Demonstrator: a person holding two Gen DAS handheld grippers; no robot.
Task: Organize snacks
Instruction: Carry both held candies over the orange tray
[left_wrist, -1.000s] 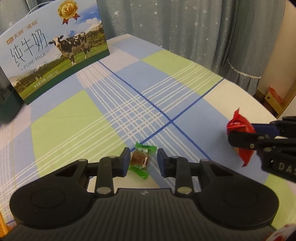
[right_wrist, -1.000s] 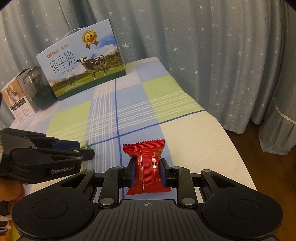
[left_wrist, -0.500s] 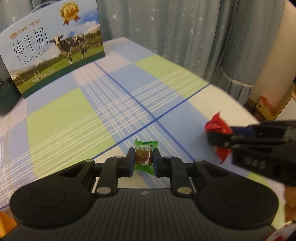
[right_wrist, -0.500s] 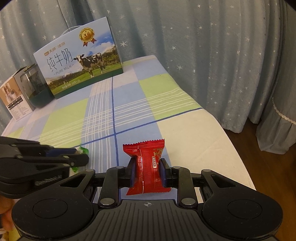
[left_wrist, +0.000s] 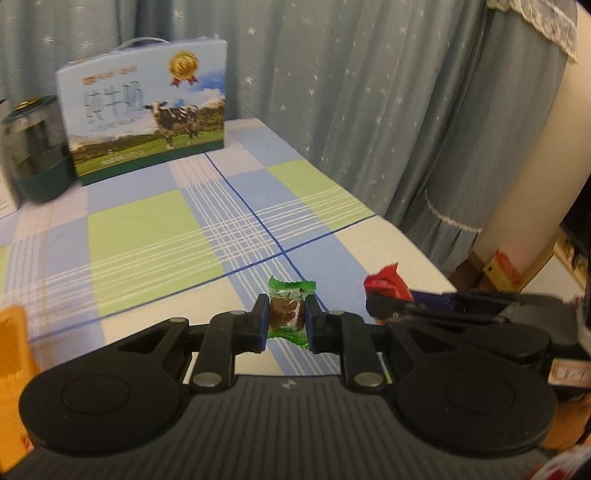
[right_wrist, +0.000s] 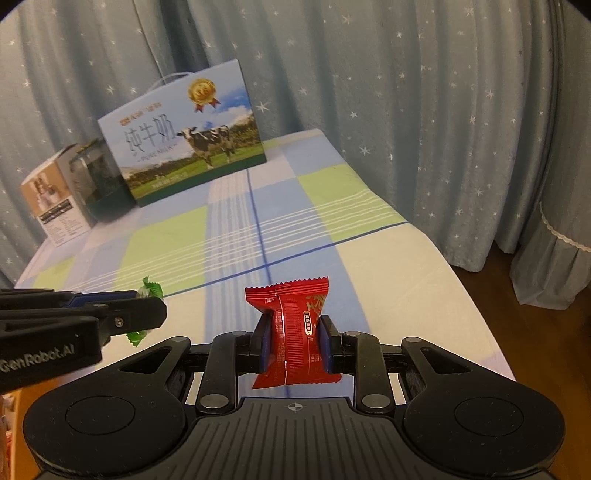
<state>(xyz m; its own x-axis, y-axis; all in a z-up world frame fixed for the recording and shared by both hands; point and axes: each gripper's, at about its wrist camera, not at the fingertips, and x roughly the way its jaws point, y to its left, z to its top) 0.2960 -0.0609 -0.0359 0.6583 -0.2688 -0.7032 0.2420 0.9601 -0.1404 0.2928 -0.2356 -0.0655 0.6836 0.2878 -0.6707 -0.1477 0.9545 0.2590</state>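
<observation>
Green wrapper and brown filling sit squeezed between the blue pads of the left tool (left_wrist: 283, 320): the green candy (left_wrist: 288, 312), which a second ago lay loose on the counter (left_wrist: 147, 236) between parted pads, is now clamped and lifted clear of the checked cloth. That pick looks complete, so the candy seems ready to carry to wherever snacks are gathered; no container is clearly visible. The left tool is held level, pointing toward the far milk box (left_wrist: 144, 110), with the right tool's tip just to its right.

In the right wrist view, the right tool (right_wrist: 293, 341) remains closed on the red snack packet (right_wrist: 295, 332), held upright above the near counter edge. The left tool enters from the left, the green wrapper showing at its tip.
</observation>
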